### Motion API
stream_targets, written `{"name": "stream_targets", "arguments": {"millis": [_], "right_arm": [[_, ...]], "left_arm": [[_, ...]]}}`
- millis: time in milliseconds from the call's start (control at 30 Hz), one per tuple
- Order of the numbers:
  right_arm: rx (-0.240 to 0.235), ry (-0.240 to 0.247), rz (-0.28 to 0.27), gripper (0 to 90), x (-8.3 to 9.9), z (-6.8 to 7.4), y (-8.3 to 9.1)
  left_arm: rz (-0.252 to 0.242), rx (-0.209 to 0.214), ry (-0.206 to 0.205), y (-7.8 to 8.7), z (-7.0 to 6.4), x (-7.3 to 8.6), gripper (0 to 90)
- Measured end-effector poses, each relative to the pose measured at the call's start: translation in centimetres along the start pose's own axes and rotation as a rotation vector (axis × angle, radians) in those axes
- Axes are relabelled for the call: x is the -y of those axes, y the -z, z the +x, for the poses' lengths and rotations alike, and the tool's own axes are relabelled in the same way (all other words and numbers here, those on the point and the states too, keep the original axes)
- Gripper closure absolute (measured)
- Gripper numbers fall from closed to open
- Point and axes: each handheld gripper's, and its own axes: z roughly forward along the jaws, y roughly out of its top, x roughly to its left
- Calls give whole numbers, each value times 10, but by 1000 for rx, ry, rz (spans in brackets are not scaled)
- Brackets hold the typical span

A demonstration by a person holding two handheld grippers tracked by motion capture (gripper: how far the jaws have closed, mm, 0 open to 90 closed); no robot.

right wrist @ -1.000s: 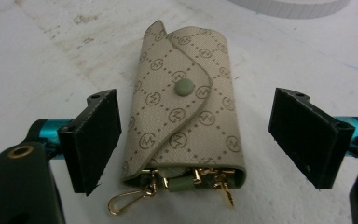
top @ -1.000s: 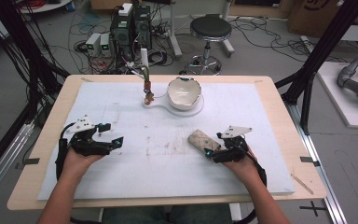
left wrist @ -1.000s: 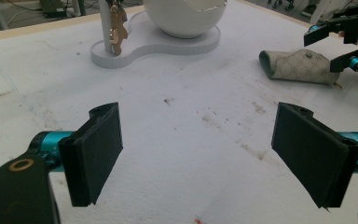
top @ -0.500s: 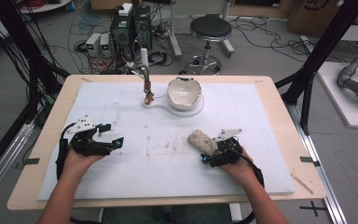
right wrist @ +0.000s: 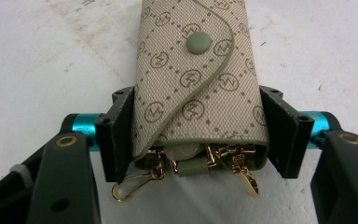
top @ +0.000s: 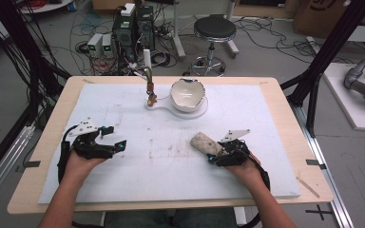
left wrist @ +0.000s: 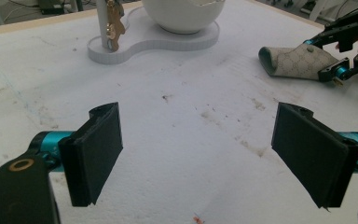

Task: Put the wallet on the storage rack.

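Observation:
A beige monogrammed key pouch (top: 202, 141) with a green snap lies on the white mat right of centre. My right gripper (top: 215, 153) is shut on its open near end, a jaw pressed to each side. In the right gripper view the pouch (right wrist: 196, 70) runs away from the camera between the jaws of the gripper (right wrist: 200, 135), and gold clasps hang out of its mouth. My left gripper (top: 116, 137) rests open at the mat's left and holds nothing. From the left gripper view its gripper (left wrist: 205, 154) frames bare mat, with the pouch (left wrist: 293, 60) at upper right.
A white bowl (top: 187, 93) with a chipped rim sits on a flat white base (top: 160, 106) at the back centre. Beside it rises a thin post (top: 148, 76) with a gold charm (left wrist: 115, 25) hanging from it. The mat is stained in the middle.
My right gripper has slid forward and left onto the pouch's near end, and its jaws have closed on it. The left gripper has stayed in place.

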Motion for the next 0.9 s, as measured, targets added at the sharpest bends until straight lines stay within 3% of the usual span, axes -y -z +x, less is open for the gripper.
{"name": "stream_targets", "arguments": {"millis": [200,400,600,900], "right_arm": [[14,17,-6,361,-2,2,4],[9,-8,-83,360,-11,0,17],[19,-26,-142,360,-32,-6,27],[37,-13,-140,360,-63,-13,30]], "left_arm": [[-13,-1,6,1,1,-1,163],[-32,2,17,4,2,-1,163],[-40,4,20,5,3,-2,162],[-33,9,22,3,3,-2,163]]}}
